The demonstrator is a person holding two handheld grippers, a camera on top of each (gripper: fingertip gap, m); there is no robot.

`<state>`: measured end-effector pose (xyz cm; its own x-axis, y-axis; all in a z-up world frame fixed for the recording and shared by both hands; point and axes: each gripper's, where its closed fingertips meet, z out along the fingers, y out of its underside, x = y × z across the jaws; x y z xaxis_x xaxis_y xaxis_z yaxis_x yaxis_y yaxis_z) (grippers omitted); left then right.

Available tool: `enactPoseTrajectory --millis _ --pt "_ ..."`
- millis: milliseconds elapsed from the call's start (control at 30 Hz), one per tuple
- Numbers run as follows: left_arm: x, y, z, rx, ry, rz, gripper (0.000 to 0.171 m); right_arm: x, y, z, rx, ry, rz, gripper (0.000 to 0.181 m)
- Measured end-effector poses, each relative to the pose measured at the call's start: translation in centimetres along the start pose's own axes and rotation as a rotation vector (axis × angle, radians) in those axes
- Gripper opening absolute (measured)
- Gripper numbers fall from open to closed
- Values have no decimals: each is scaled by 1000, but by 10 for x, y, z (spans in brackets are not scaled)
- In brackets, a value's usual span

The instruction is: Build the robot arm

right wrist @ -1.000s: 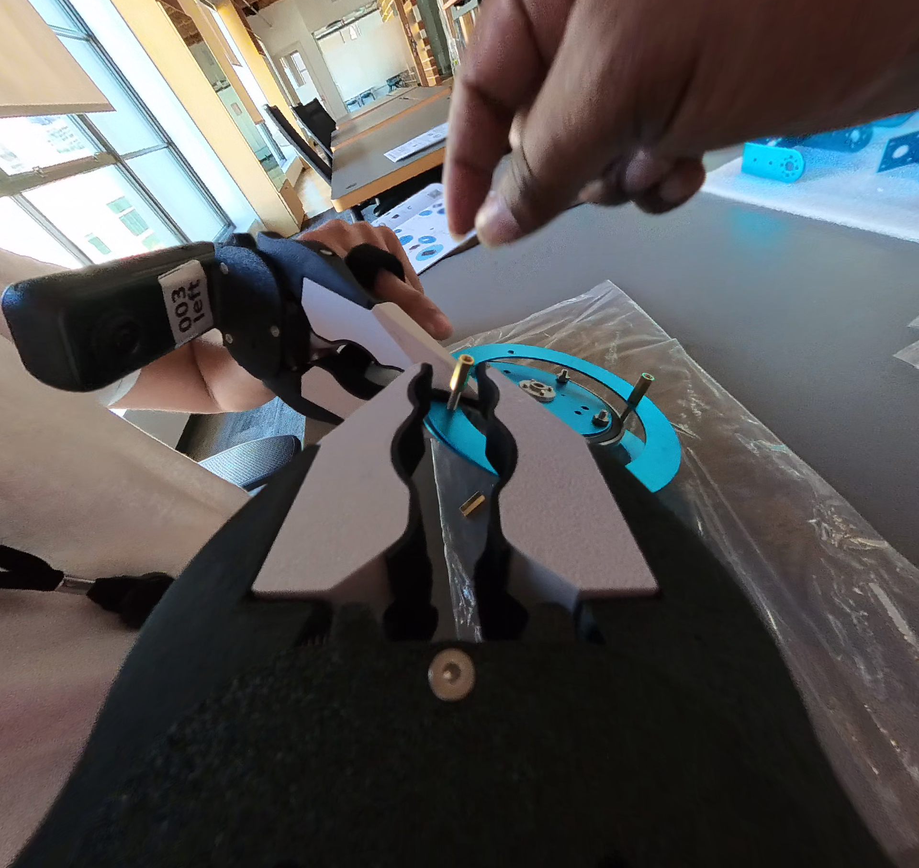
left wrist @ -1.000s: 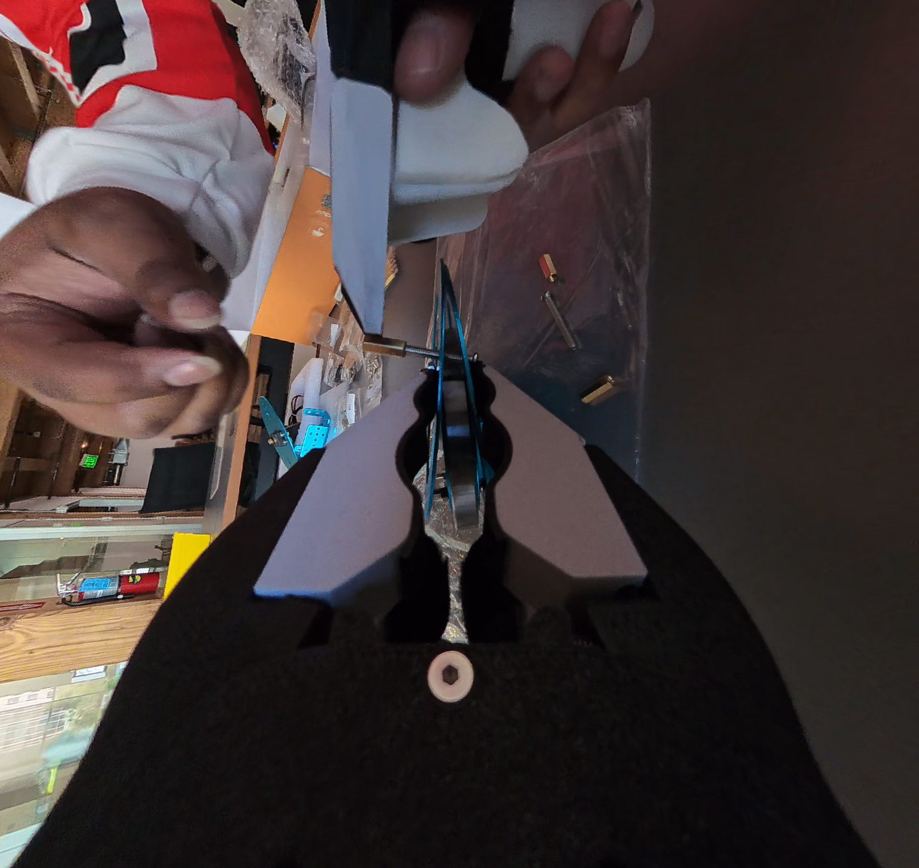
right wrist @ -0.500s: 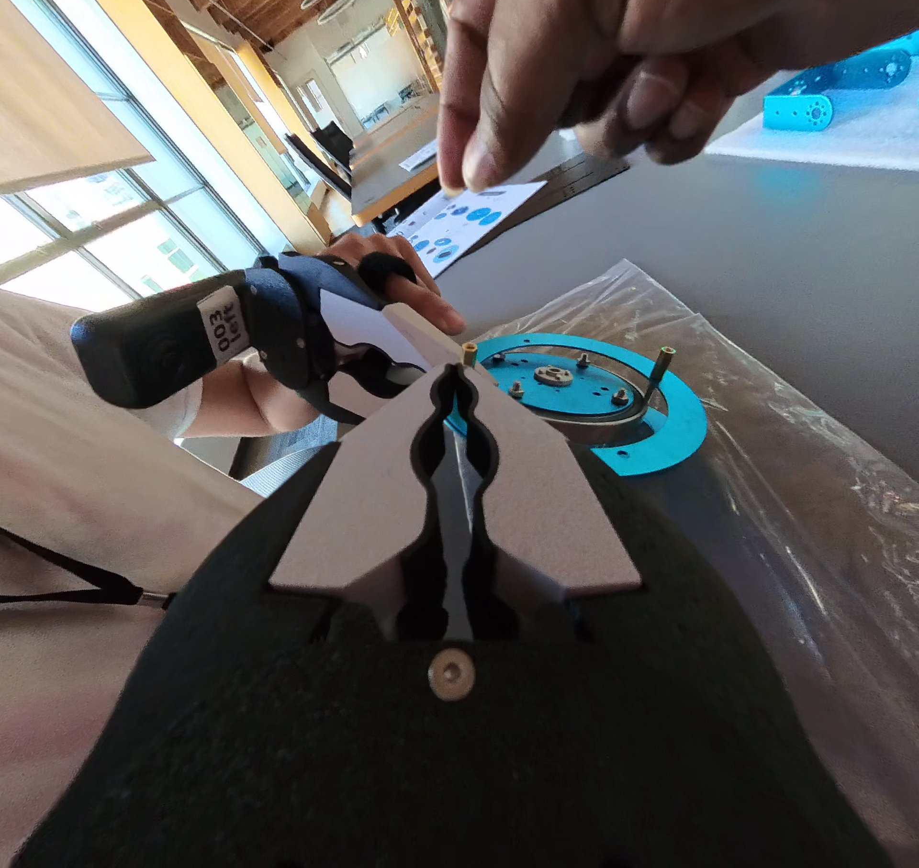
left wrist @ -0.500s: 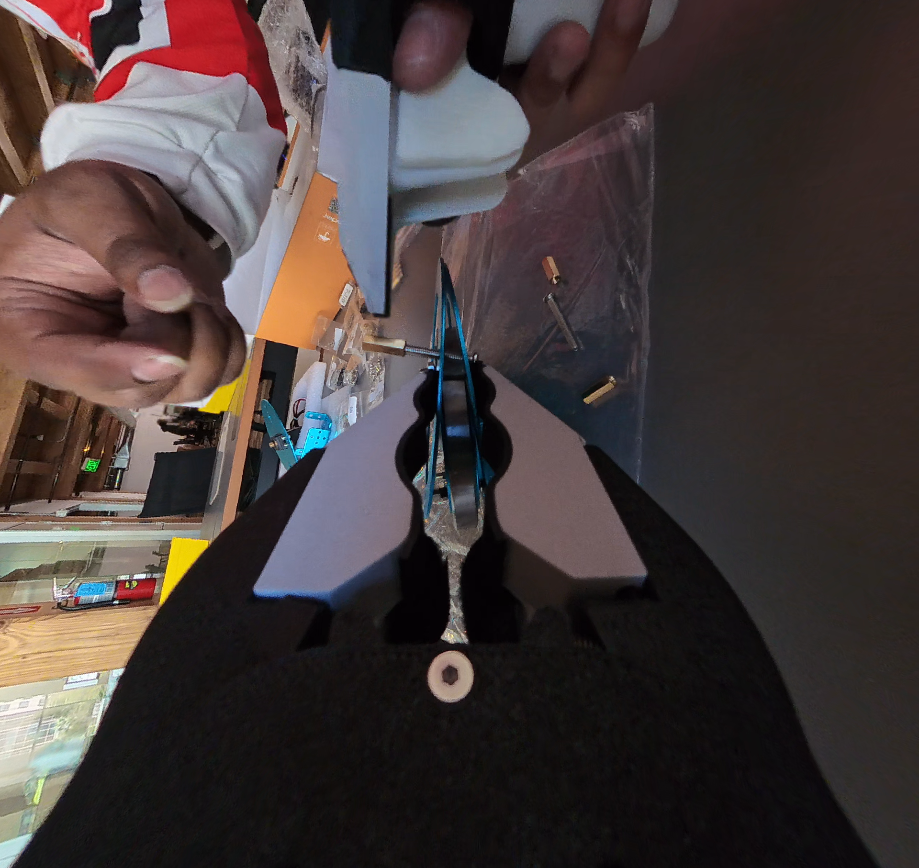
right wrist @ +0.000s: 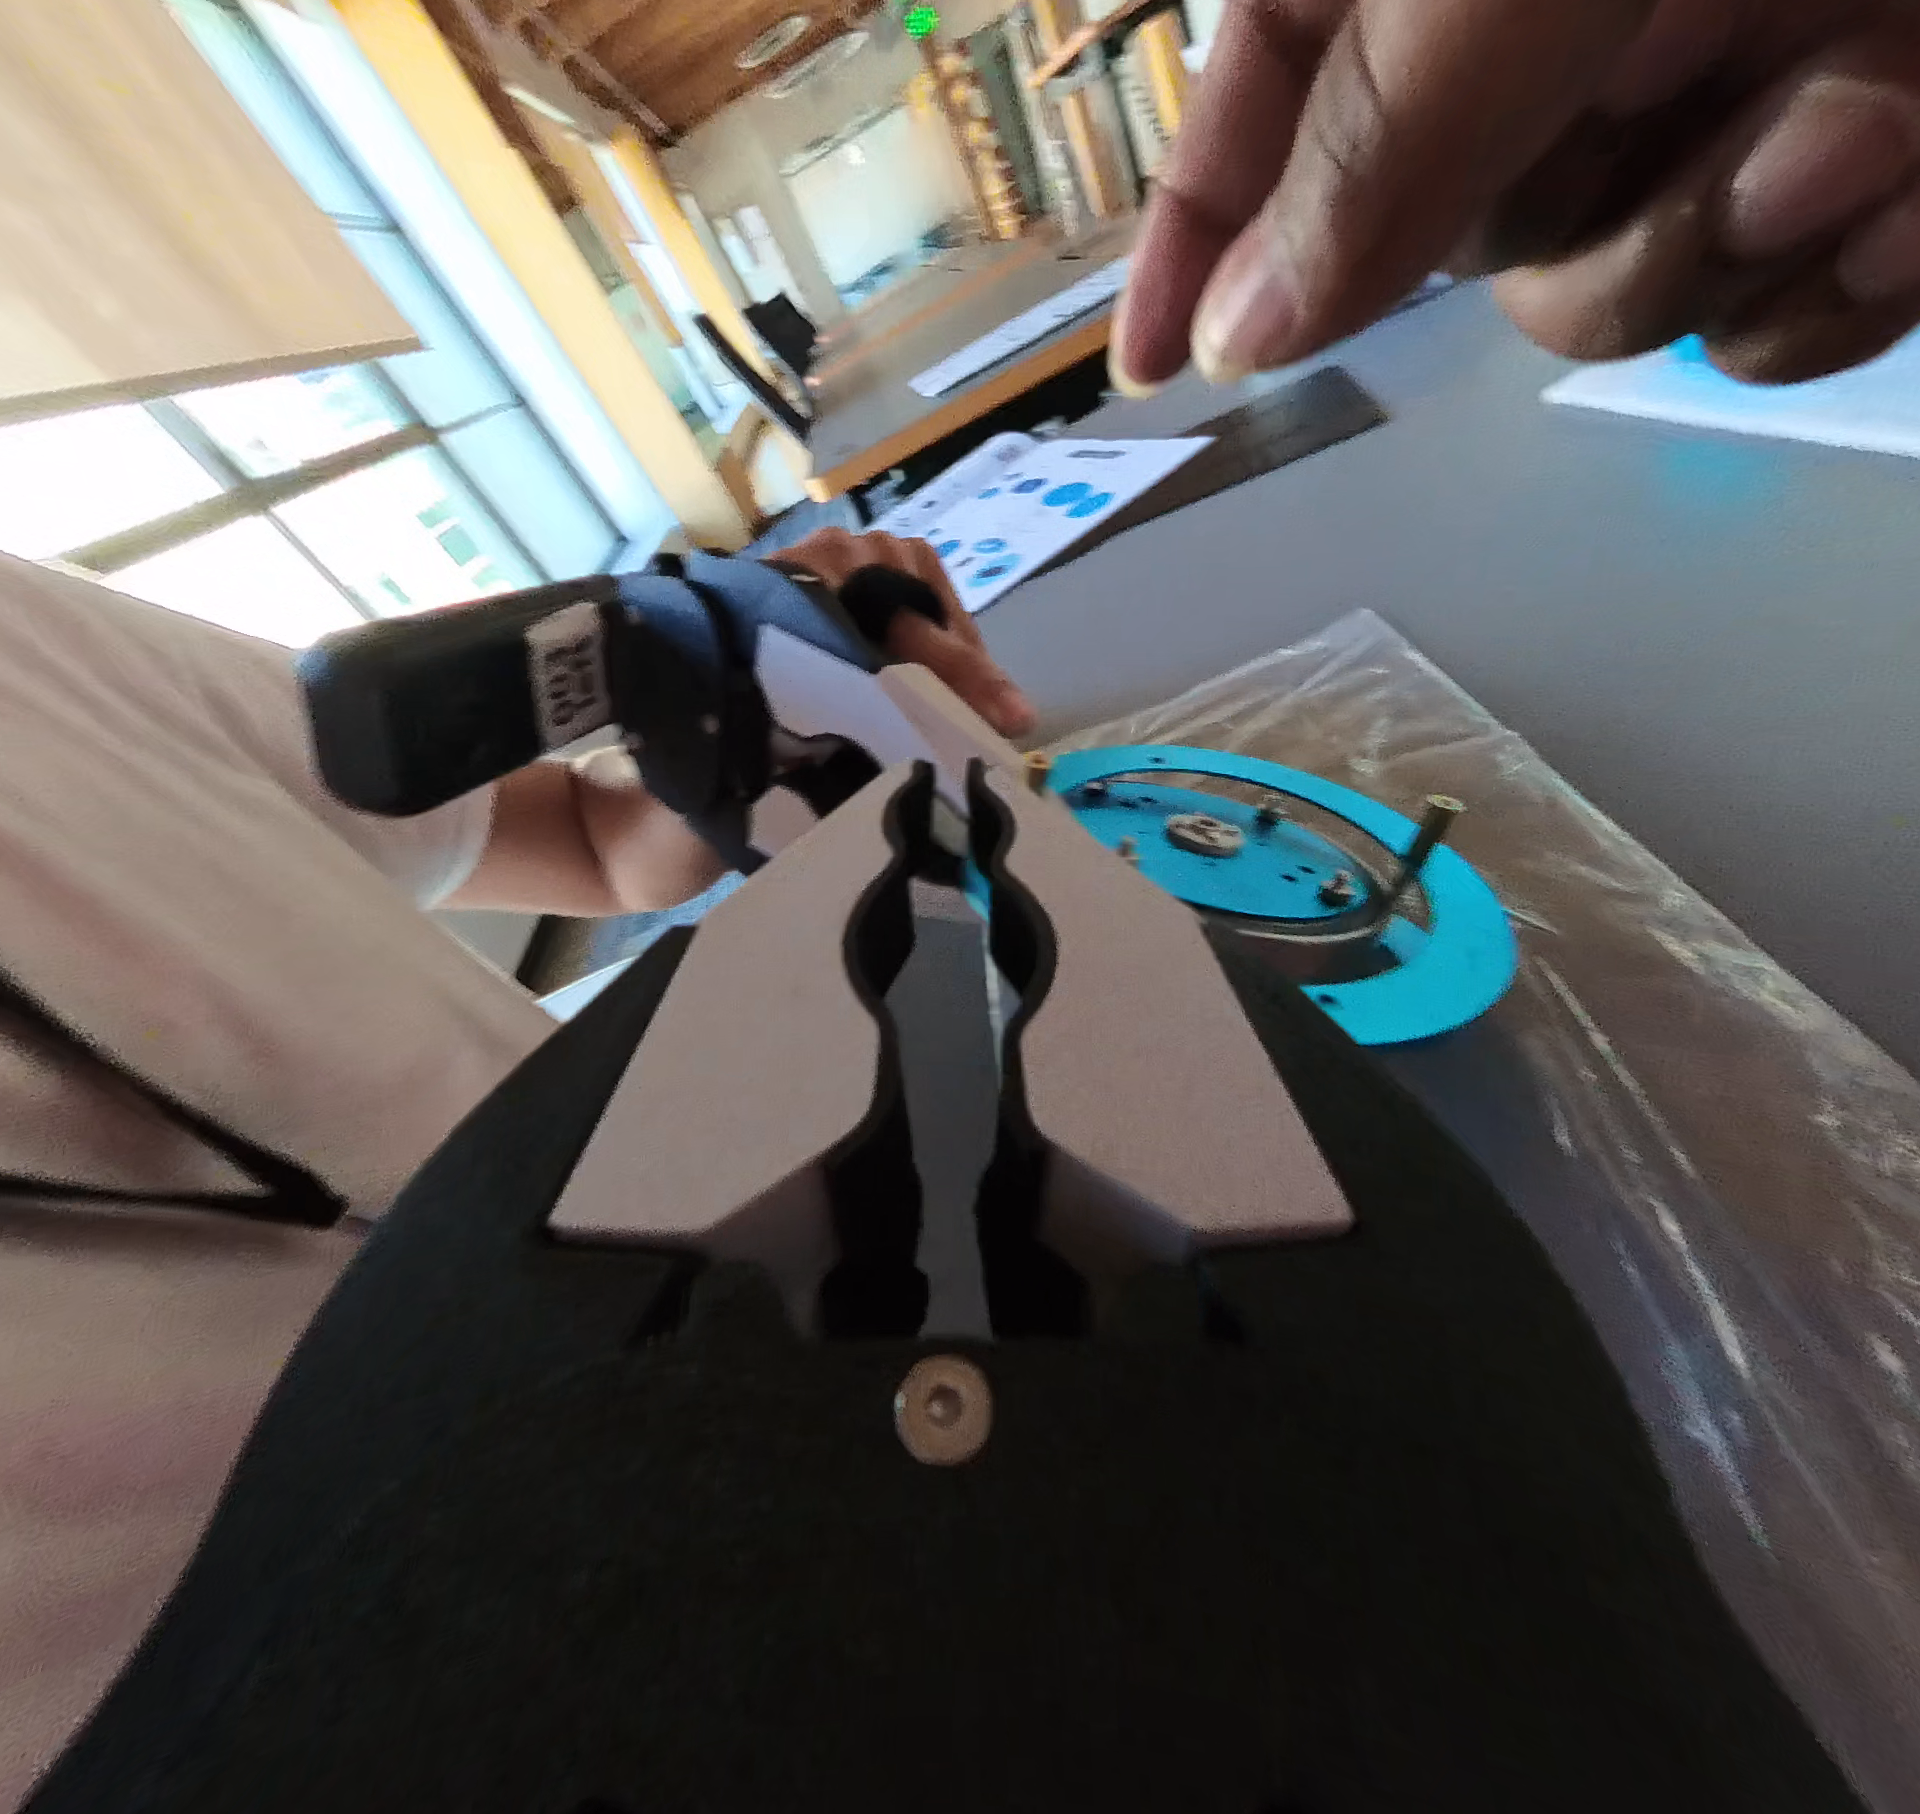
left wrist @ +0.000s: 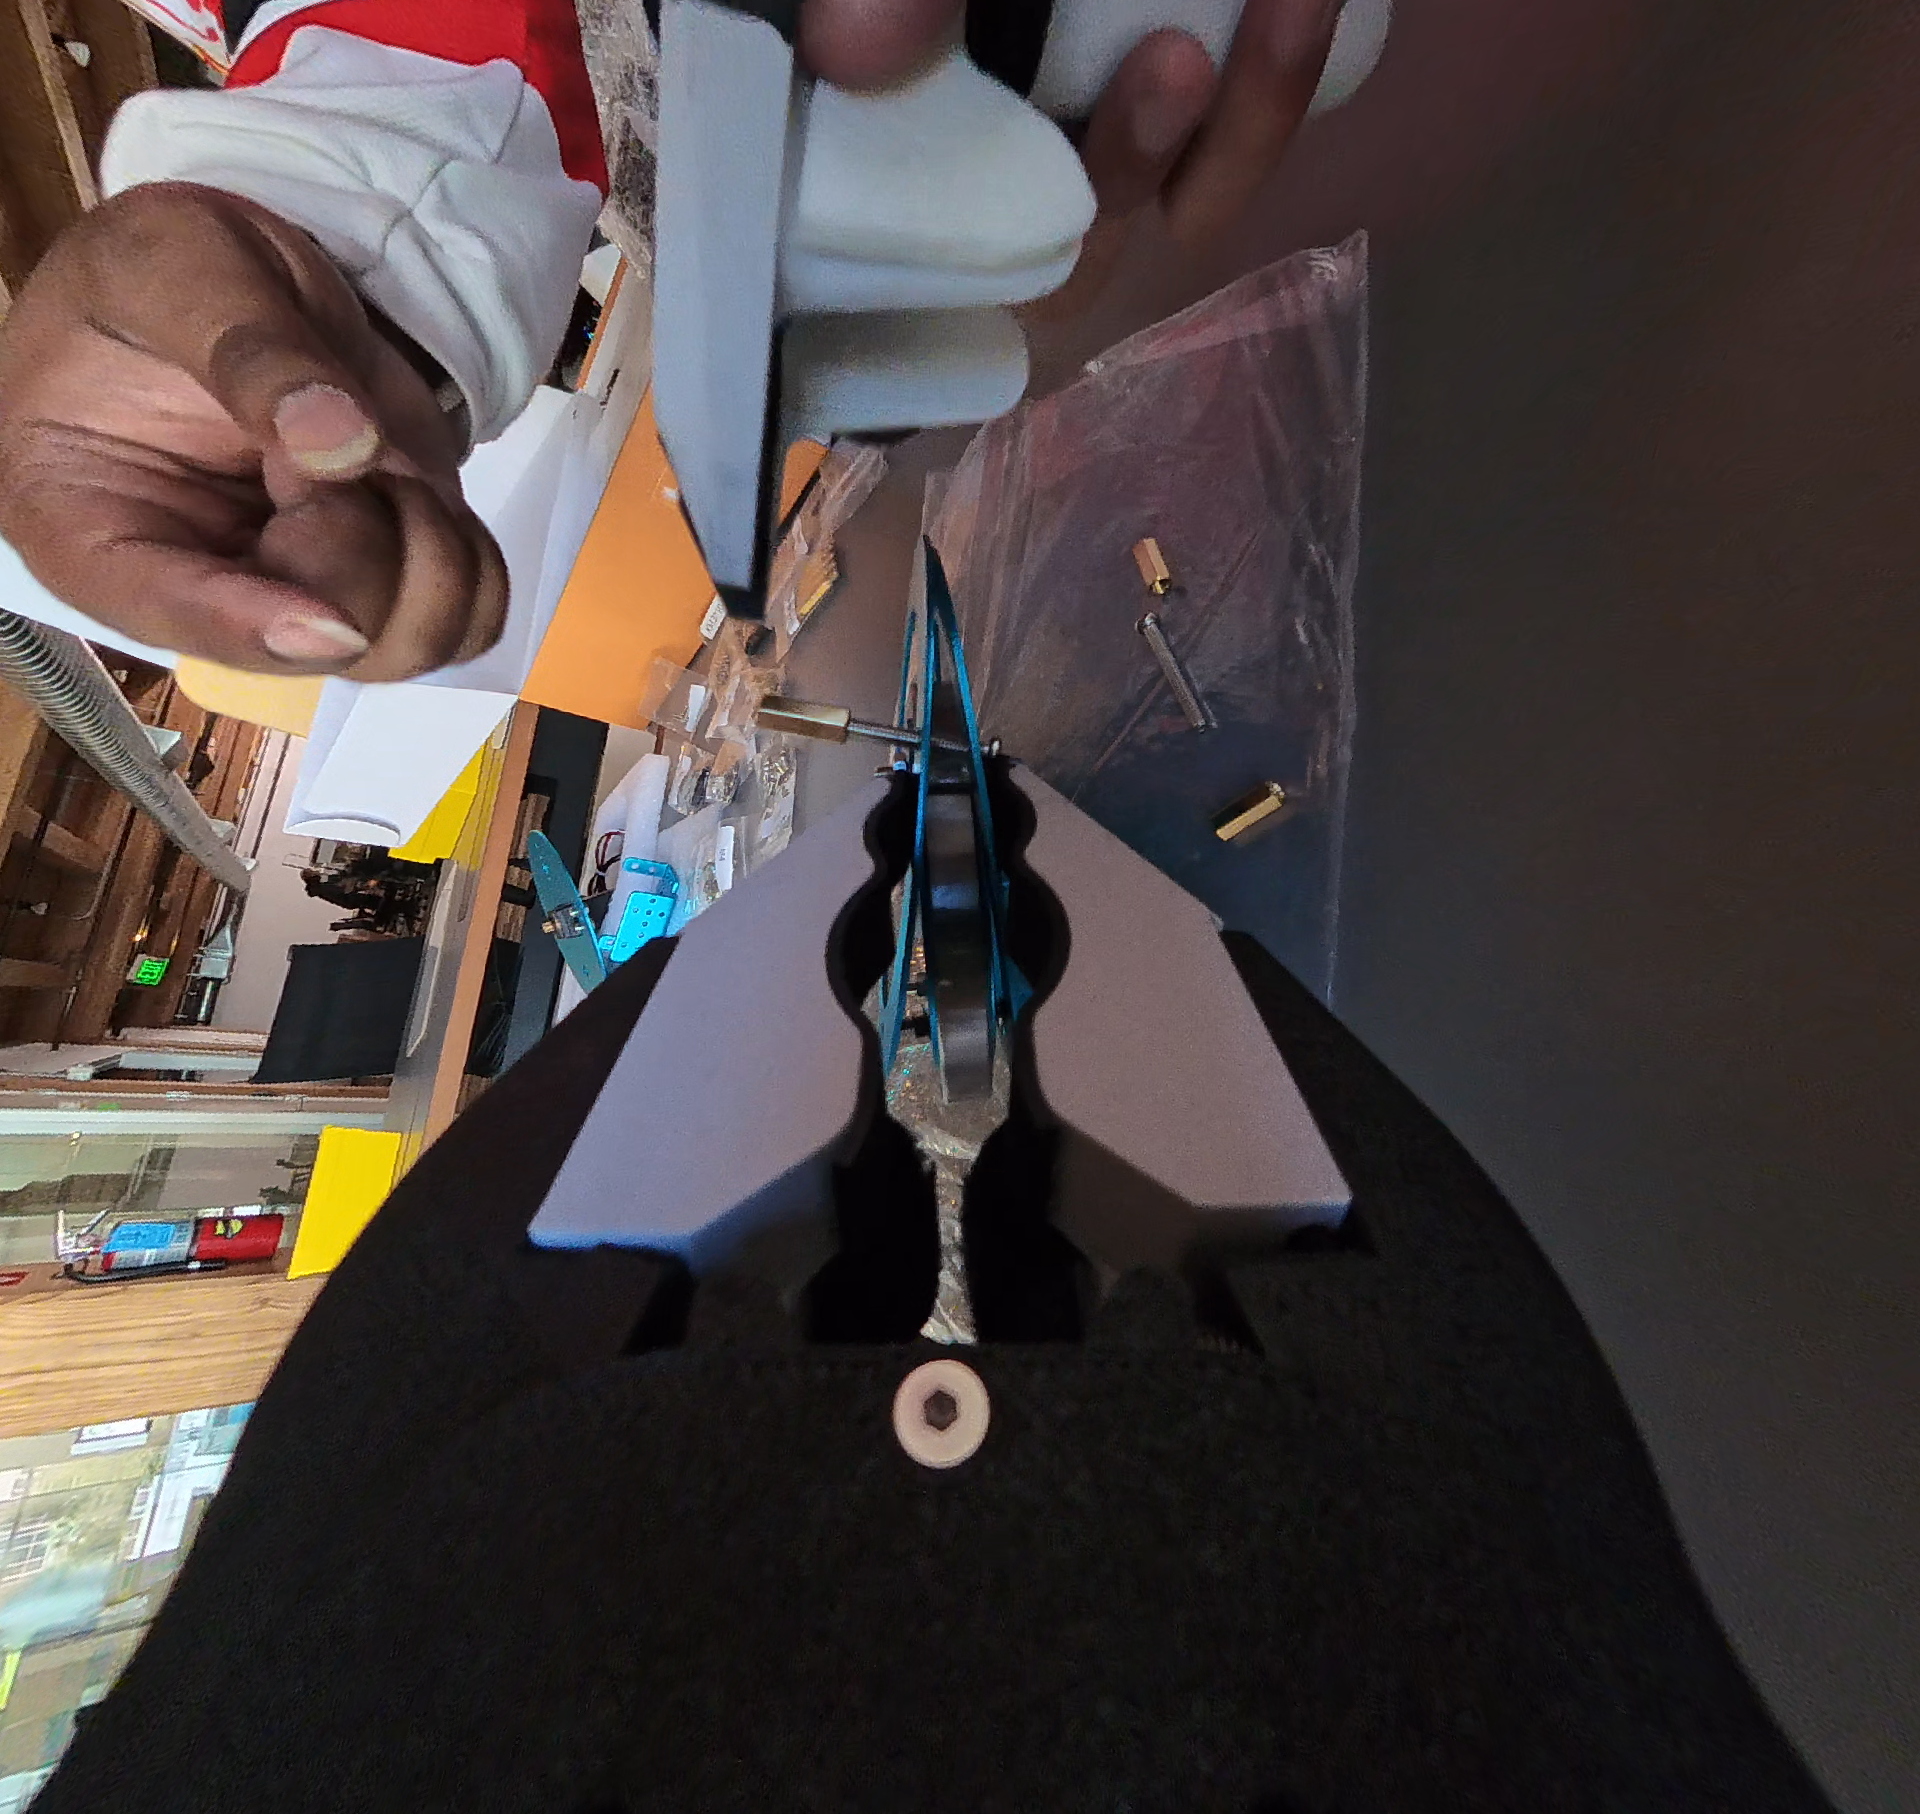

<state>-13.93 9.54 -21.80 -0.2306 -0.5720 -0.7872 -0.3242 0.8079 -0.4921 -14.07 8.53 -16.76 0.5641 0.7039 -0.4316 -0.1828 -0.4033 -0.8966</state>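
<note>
left gripper (left wrist: pixel 943 798) clamping blue disc (left wrist: pixel 940 891) — right gripper (right wrist: pixel 940 798) empty

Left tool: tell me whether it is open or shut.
Shut on the blue disc assembly. In the left wrist view the left tool has its fingers closed against the disc's edge, which stands between them.

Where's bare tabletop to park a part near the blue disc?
Free: dark grey tabletop beyond the clear plastic sheet, short of the white printed sheet. Crowded: the sheet holds the blue metal disc assembly, clamped by the left gripper, with loose brass standoffs.
</note>
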Motion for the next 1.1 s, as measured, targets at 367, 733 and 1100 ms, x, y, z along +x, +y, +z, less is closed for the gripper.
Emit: enactPoseTrajectory --millis 367,733,1100 --pt "-1 2 0 2 -2 -11 15 -12 1 0 16 -81 35 0" --pt "14 0 -2 26 58 123 16 14 24 3 -779 -283 -812 26" --pt "13 2 -6 48 27 75 16 6 23 17 -567 -696 -313 15"
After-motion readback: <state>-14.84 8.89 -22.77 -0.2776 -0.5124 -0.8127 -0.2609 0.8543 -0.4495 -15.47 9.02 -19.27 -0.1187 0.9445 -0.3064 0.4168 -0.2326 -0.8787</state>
